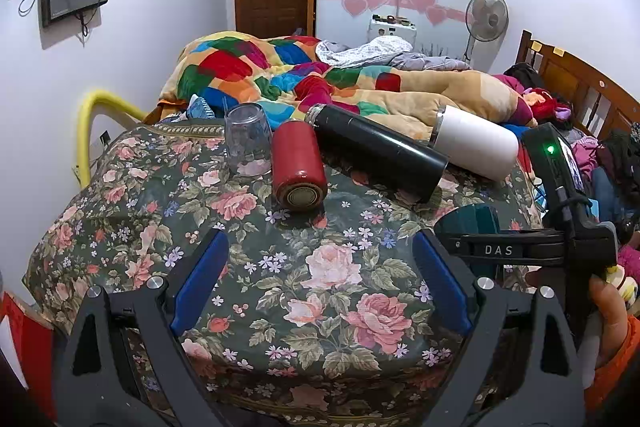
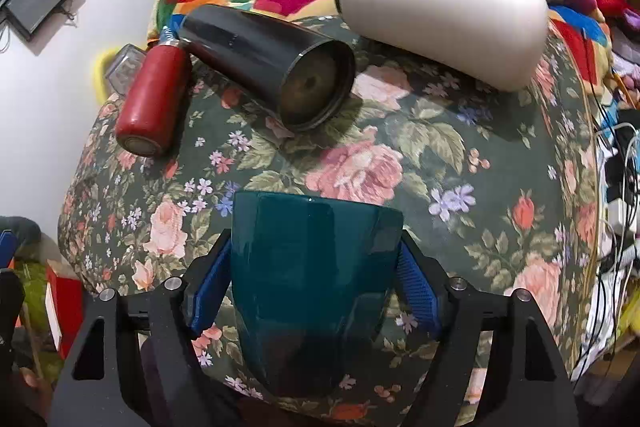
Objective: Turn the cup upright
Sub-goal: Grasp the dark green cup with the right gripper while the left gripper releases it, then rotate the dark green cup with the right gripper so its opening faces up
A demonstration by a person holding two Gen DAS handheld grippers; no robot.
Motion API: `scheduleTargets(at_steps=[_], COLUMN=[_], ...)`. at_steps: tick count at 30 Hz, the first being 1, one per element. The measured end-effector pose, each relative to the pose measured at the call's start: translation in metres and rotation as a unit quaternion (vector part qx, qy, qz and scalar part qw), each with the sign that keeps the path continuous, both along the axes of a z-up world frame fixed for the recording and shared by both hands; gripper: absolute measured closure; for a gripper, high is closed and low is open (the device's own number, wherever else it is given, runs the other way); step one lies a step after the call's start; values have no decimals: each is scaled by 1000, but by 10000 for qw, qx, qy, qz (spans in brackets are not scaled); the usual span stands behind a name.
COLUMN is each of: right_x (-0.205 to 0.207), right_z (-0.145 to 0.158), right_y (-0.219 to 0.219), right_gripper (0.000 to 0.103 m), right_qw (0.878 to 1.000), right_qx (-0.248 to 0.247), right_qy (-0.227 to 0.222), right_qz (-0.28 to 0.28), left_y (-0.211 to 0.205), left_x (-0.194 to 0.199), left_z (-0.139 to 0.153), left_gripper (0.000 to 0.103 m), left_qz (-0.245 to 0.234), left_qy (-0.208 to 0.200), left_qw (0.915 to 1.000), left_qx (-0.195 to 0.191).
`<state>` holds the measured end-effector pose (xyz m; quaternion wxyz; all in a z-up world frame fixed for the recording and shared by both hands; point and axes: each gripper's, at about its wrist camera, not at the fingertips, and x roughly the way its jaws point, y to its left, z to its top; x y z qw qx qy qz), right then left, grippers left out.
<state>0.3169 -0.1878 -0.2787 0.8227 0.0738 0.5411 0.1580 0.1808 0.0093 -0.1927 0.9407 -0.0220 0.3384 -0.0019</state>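
A dark teal cup (image 2: 312, 267) sits between the blue pads of my right gripper (image 2: 316, 259), which is shut on its sides; its closed base faces away from the camera over the floral cloth. In the left wrist view the teal cup (image 1: 470, 223) shows partly behind the right gripper's black body (image 1: 520, 249) at the right. My left gripper (image 1: 320, 255) is open and empty, low over the floral cloth (image 1: 328, 291), well short of the flasks.
On the cloth lie a red flask (image 1: 298, 169), a black flask (image 1: 376, 151) and a white flask (image 1: 472, 141), all on their sides. A clear glass (image 1: 247, 141) stands upside down at the back left. A colourful quilt (image 1: 304, 75) lies behind.
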Motion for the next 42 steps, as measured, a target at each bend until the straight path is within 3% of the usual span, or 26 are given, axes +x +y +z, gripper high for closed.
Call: scheduleTargets(at_steps=[17,28,37,42], right_x=[-13,-16,-23,-17], right_z=[50,33,33,24], right_y=[32,53,61,63], right_gripper=[30,31,30,28], right_qw=[9918,9913,9864,9917], right_qx=[-427,-514,-777,-570], right_qy=[-1110,-957,-1116,-615], right_qz=[468,738,921,974], left_y=[3,15,19,20], left_x=[-5,-3,-2,-6], left_z=[6,4,0,3], left_gripper=[10,10,10,10], left_qz=[90,182,263,285], left_qy=[-67,6,90,75], left_qw=[9999,9998,9996,9996], left_qx=[16,-52,-45,-26])
